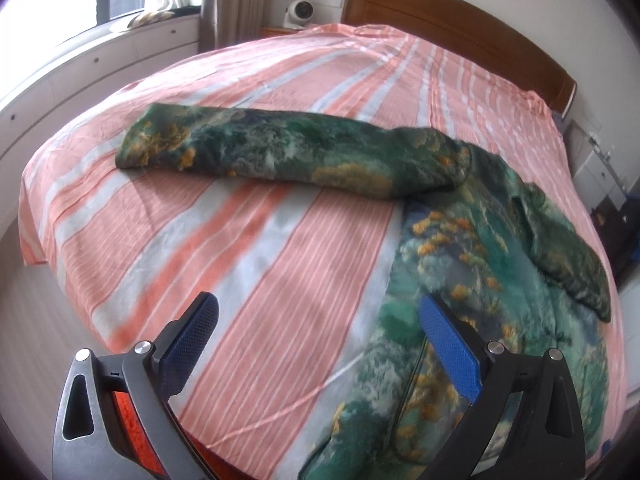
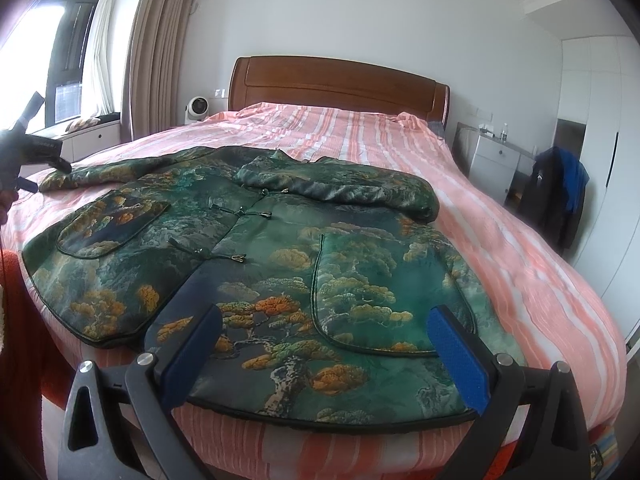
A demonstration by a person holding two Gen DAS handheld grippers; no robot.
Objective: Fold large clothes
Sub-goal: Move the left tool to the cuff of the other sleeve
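Note:
A green padded jacket (image 2: 256, 264) with a pine and mountain print lies face up on the striped bed (image 2: 500, 240), its knot buttons closed. One sleeve (image 2: 344, 190) is folded across the chest. The other sleeve (image 1: 260, 152) stretches straight out over the sheet. My left gripper (image 1: 320, 312) is open above the bare sheet beside the jacket's body (image 1: 460, 280), holding nothing. My right gripper (image 2: 325, 322) is open just above the jacket's hem, over the pocket (image 2: 392, 300), with nothing between its blue pads.
A wooden headboard (image 2: 340, 84) backs the bed. A small white fan (image 2: 197, 108) stands at the far left corner, by the curtain (image 2: 160, 48) and window bench (image 1: 100, 60). A white bedside cabinet (image 2: 492, 160) and a chair with dark clothes (image 2: 560, 192) stand on the right.

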